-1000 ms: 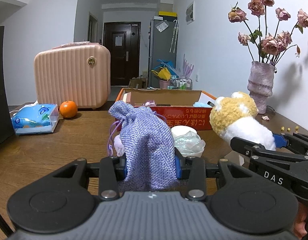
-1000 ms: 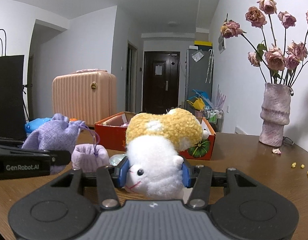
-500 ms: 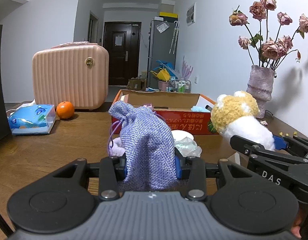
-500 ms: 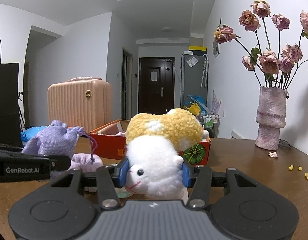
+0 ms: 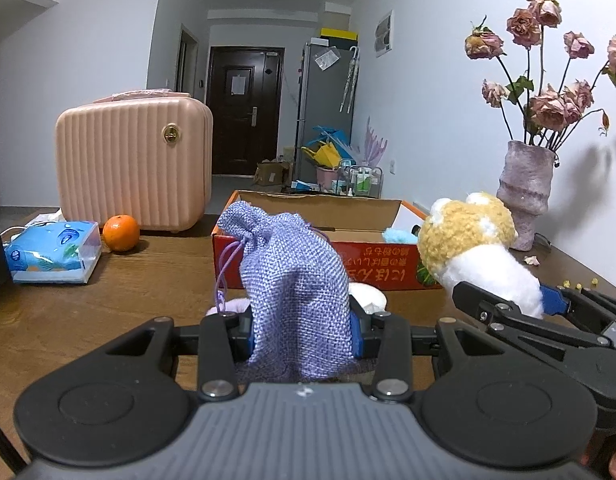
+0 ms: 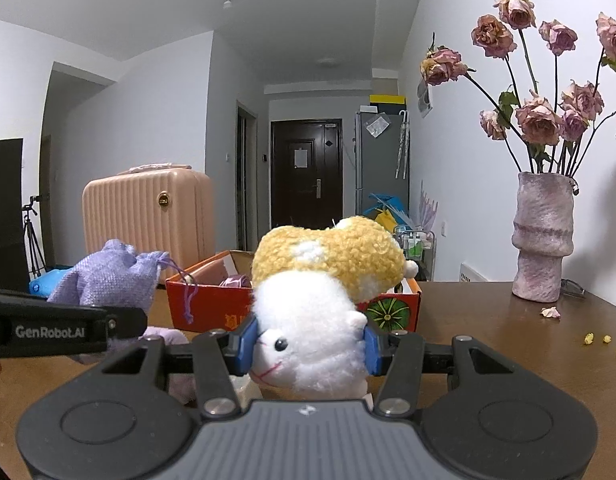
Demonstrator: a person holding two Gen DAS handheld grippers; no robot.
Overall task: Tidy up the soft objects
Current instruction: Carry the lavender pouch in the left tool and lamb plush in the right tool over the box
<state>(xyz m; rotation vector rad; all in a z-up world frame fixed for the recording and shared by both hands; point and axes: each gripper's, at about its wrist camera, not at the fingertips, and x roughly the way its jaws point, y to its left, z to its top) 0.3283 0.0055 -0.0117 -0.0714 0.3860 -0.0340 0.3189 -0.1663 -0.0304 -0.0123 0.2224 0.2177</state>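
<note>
Left wrist view: the left gripper (image 5: pixel 302 334) is clamped on the lower body of a lavender drawstring pouch (image 5: pixel 286 276), whose gathered neck and purple cord stand free above the blue pads. Right wrist view: the right gripper (image 6: pixel 308 342) is clamped on the white face end of a plush toy (image 6: pixel 319 300), its curly yellow body bulging above the pads. Both objects are held clear above the wooden table (image 5: pixel 108 288), side by side, just short of an open red cardboard box (image 5: pixel 347 236) that already contains a blue fluffy item (image 5: pixel 397 235) and, seen from the right wrist, a purple one. A pale lilac soft thing (image 6: pixel 164 338) and a white round object lie on the table below the pouch.

Judged step: carrying both soft objects to the box. To do it well, each gripper should clear the near wall of the box before lowering, and the jaws should part only once the object hangs inside the walls. The pouch cord could snag on the rim, and the two grippers are close enough to collide, so staggering the drops seems wise. Behind stand a pink suitcase (image 5: pixel 134 164), an orange (image 5: pixel 121 233), a tissue pack (image 5: pixel 52 252) and a vase of dried roses (image 6: pixel 543 236)
</note>
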